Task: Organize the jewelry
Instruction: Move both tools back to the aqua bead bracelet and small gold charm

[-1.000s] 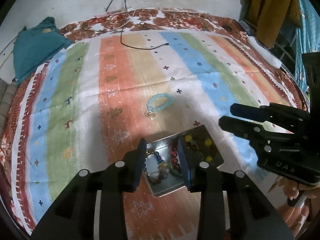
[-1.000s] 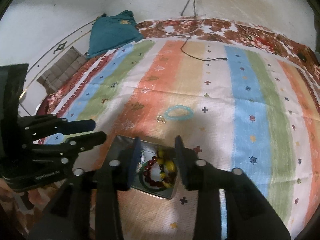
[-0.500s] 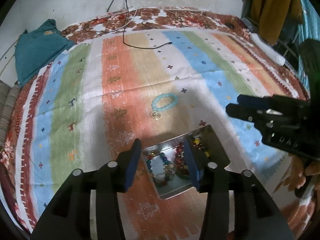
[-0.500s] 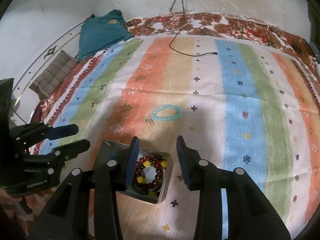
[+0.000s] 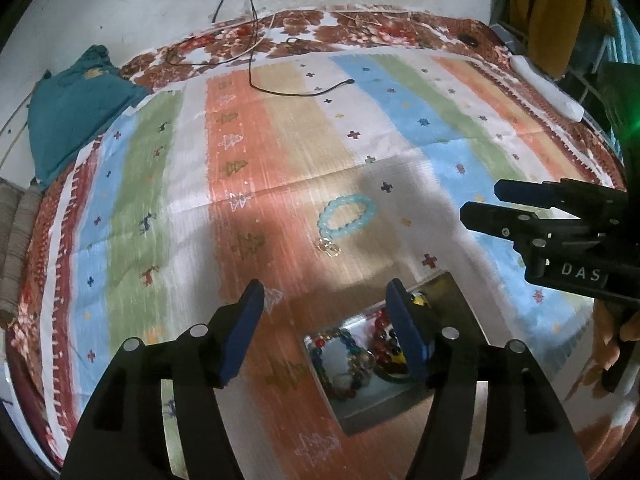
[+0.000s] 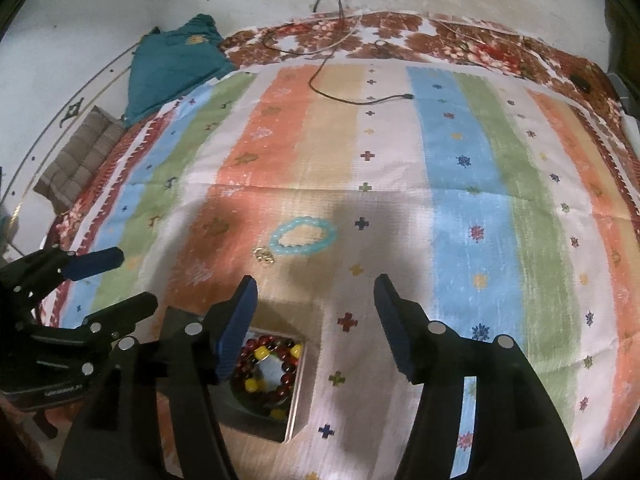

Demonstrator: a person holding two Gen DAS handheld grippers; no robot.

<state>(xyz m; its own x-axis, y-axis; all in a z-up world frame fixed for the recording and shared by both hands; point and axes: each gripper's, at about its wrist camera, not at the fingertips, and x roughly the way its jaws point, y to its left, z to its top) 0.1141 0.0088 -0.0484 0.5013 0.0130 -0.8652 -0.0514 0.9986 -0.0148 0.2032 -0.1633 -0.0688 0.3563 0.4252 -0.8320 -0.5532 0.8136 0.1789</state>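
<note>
A light blue bead bracelet (image 5: 347, 217) lies on the striped cloth, with a small gold ring piece (image 5: 329, 246) beside it. Both also show in the right wrist view, bracelet (image 6: 303, 236) and ring piece (image 6: 264, 256). A metal tin (image 5: 456, 300) near me holds several bead bracelets, multicoloured and dark red with yellow beads (image 6: 267, 376). My left gripper (image 5: 324, 312) is open and empty, above the tin's left side. My right gripper (image 6: 312, 304) is open and empty, just right of the tin (image 6: 298, 396). Each gripper shows in the other's view.
A black cable (image 5: 296, 92) lies on the far part of the cloth. A teal cushion (image 5: 68, 112) sits at the far left corner. A white power strip (image 5: 548, 88) and hanging clothes (image 5: 540, 8) are at the far right. A folded checked mat (image 6: 80, 156) lies off the left edge.
Both grippers have opened wider and pulled back and up from the tin. The left one shifted left, the right one shifted right. The bracelets in the tin stay put.
</note>
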